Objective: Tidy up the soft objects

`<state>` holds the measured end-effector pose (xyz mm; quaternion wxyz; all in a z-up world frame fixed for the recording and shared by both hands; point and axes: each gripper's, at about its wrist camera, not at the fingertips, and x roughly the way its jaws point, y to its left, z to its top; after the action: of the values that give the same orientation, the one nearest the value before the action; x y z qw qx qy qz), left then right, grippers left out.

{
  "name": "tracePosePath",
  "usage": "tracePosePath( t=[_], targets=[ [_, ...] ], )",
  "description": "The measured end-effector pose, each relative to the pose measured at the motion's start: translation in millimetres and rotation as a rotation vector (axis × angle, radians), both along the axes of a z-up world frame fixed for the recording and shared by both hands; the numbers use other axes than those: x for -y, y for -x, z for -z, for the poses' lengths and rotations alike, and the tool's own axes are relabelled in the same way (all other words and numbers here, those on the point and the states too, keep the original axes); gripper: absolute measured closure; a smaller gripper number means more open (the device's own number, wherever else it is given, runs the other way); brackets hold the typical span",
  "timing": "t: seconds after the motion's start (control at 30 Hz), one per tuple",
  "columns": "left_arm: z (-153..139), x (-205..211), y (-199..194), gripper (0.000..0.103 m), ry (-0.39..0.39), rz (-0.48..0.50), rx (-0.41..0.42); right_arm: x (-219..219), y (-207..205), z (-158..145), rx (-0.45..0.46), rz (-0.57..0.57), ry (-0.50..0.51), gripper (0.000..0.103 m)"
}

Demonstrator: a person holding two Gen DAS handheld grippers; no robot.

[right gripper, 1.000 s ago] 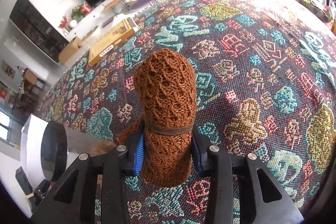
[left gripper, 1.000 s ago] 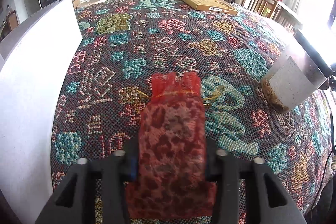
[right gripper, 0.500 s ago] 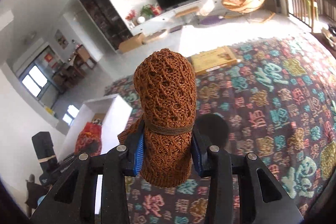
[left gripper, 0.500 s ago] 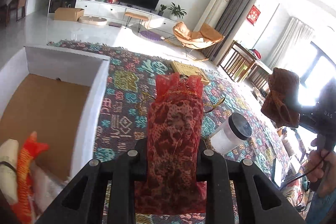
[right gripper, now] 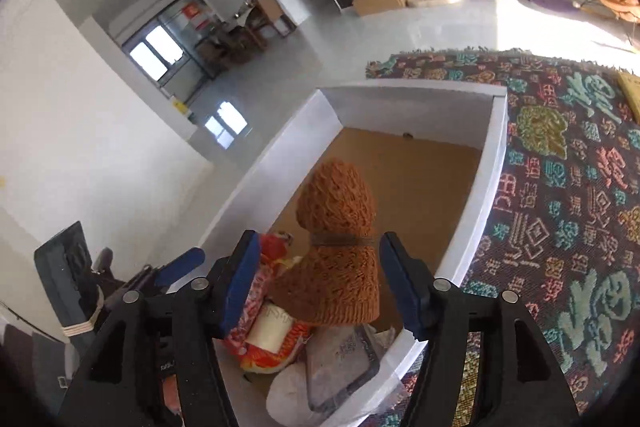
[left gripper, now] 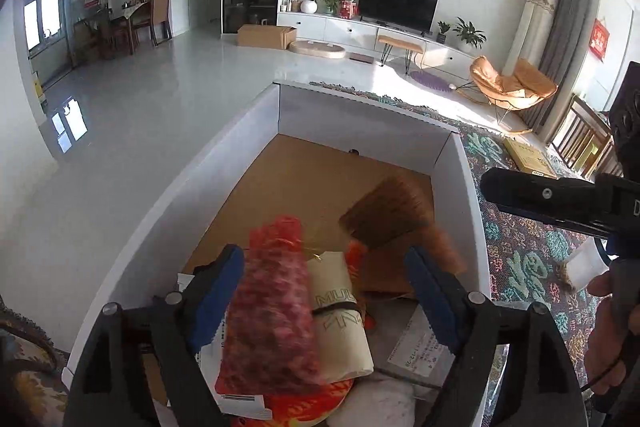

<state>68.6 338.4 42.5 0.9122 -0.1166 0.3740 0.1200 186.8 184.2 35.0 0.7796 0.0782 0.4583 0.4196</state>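
Both grippers hang over a white cardboard box (left gripper: 248, 131) with a brown floor. My left gripper (left gripper: 324, 291) is open; the red mesh pouch (left gripper: 272, 311) is loose between its fingers, above the pile in the box. My right gripper (right gripper: 320, 279) is open too; the brown knitted bundle (right gripper: 336, 243) is loose between its fingers, over the box (right gripper: 492, 163). The bundle shows blurred in the left wrist view (left gripper: 392, 215). In the box lie a cream cloth roll (left gripper: 340, 311), an orange-red soft item (right gripper: 268, 359) and white bags (right gripper: 292, 395).
The box stands at the left edge of a patterned woven cloth (right gripper: 568, 187). A flat yellow carton (left gripper: 528, 157) lies far on the cloth. The right gripper's black body (left gripper: 560, 199) crosses the right of the left wrist view. White floor lies beyond the box.
Both grippers moved left from over the cloth to above the box and opened. The red pouch and the brown knitted bundle are let go and dropping into the box.
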Motion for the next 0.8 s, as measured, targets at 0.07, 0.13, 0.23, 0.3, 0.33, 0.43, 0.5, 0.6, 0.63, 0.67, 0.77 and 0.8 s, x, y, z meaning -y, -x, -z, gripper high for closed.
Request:
tracePosePath(
  t=[0.07,0.13,0.23,0.3,0.33,0.43,0.5,0.6,0.63,0.67,0.77,0.8],
  targets=[
    [2,6,1,0.019,-0.031,-0.011,-0.004,4,4,-2,0.017,0.004,-0.011,0.037],
    [1,12,3,0.018,-0.07,-0.042,-0.009,16,9,-11,0.06,0.014,-0.006,0.037],
    [-3,16,12,0.009,-0.104,-0.123,-0.014,24,22,-29,0.142,0.03,0.056,0.033],
    [-5,19,18,0.0,-0.121,-0.173,-0.014,26,32,-37,0.186,0.031,0.121,0.032],
    [-6,22,23,0.0,-0.13,-0.195,-0.007,27,38,-37,0.205,0.028,0.153,0.032],
    [-9,28,32,0.0,-0.175,-0.241,0.001,27,55,-34,0.24,0.015,0.245,0.032],
    [-12,32,36,0.0,-0.229,-0.264,-0.002,26,66,-28,0.25,0.004,0.292,0.032],
    [-12,33,44,0.0,-0.252,-0.289,-0.025,25,80,-23,0.281,-0.009,0.342,0.032],
    [-12,33,46,0.0,-0.254,-0.294,-0.038,24,84,-22,0.291,-0.012,0.355,0.032],
    [-12,33,47,0.0,-0.261,-0.301,-0.046,24,87,-22,0.297,-0.013,0.364,0.032],
    [-12,35,52,0.0,-0.281,-0.312,-0.054,24,92,-27,0.313,-0.014,0.379,0.032],
    [-11,35,53,0.0,-0.278,-0.313,-0.056,23,94,-28,0.32,-0.013,0.387,0.032]
  ],
)
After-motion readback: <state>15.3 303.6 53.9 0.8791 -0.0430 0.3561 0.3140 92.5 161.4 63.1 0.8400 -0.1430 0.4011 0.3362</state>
